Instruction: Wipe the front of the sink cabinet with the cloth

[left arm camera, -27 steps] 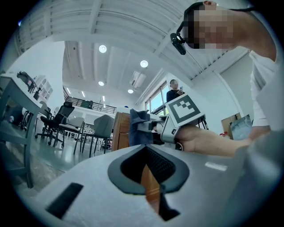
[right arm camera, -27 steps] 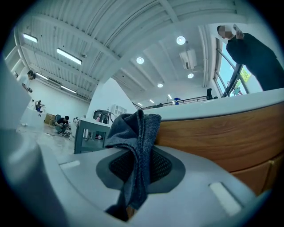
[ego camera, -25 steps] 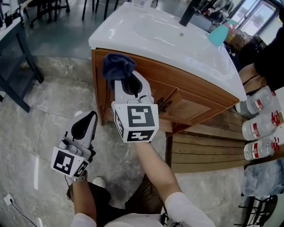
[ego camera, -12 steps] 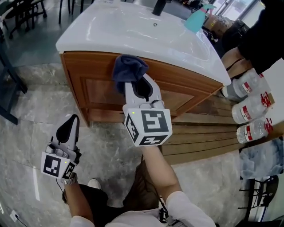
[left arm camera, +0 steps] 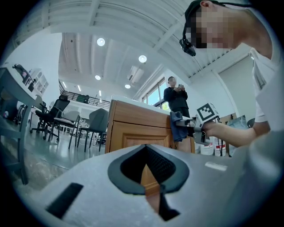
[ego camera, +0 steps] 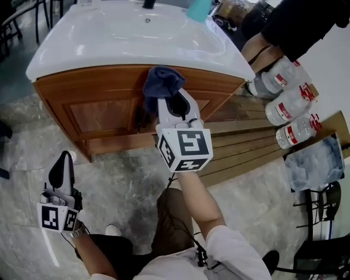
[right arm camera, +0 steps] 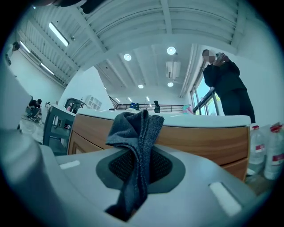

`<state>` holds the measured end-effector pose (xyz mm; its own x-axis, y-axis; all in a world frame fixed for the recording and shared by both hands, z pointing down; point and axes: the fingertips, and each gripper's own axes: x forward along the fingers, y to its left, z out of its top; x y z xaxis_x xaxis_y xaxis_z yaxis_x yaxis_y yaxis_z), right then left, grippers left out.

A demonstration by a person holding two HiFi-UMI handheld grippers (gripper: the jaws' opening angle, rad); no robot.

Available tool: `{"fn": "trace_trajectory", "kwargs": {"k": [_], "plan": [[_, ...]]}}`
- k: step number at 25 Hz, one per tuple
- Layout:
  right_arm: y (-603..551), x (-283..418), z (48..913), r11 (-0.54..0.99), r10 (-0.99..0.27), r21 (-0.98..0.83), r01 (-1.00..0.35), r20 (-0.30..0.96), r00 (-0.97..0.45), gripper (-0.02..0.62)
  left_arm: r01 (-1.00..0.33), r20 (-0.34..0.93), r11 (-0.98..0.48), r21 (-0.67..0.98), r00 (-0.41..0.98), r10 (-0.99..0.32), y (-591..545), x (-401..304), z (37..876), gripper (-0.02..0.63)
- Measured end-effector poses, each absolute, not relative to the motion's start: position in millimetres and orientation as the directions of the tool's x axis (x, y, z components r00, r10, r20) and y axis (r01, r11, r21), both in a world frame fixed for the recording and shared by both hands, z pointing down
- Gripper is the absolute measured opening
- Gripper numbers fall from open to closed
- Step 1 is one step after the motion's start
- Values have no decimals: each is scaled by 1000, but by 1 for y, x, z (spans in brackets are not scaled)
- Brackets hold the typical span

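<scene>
A dark blue cloth (ego camera: 162, 82) is bunched against the upper front of the wooden sink cabinet (ego camera: 104, 104), just under the white basin top (ego camera: 126, 41). My right gripper (ego camera: 170, 100) is shut on the cloth (right arm camera: 138, 133), which sticks up between its jaws toward the cabinet front (right arm camera: 208, 144). My left gripper (ego camera: 61, 167) hangs low at the left over the floor, away from the cabinet, jaws together with nothing in them. In the left gripper view its jaws (left arm camera: 148, 179) point at the cabinet (left arm camera: 137, 126) with the cloth (left arm camera: 177, 126) held against it.
Several plastic water bottles (ego camera: 287, 106) lie right of the cabinet on a wooden slatted platform (ego camera: 257, 145). A person in black (right arm camera: 228, 84) stands beside the sink. A teal bottle (ego camera: 199, 8) stands on the basin. Office chairs (left arm camera: 62, 117) stand on the grey floor (ego camera: 109, 180).
The view has swung left around the cabinet. My right gripper with the cloth has slid along the upper front toward the right. My left gripper has dropped lower and further left.
</scene>
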<state>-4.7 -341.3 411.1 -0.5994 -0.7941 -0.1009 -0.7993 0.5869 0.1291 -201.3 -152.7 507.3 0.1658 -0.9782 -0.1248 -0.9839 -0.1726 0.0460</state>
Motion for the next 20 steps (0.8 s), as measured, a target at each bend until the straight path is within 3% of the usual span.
{"fn": "trace_trajectory", "kwargs": {"k": [20], "plan": [[-406, 164, 415, 281, -953, 142, -949, -78, -294, 63, -978, -102, -197, 62, 191, -976, -158, -200, 521, -3]]}}
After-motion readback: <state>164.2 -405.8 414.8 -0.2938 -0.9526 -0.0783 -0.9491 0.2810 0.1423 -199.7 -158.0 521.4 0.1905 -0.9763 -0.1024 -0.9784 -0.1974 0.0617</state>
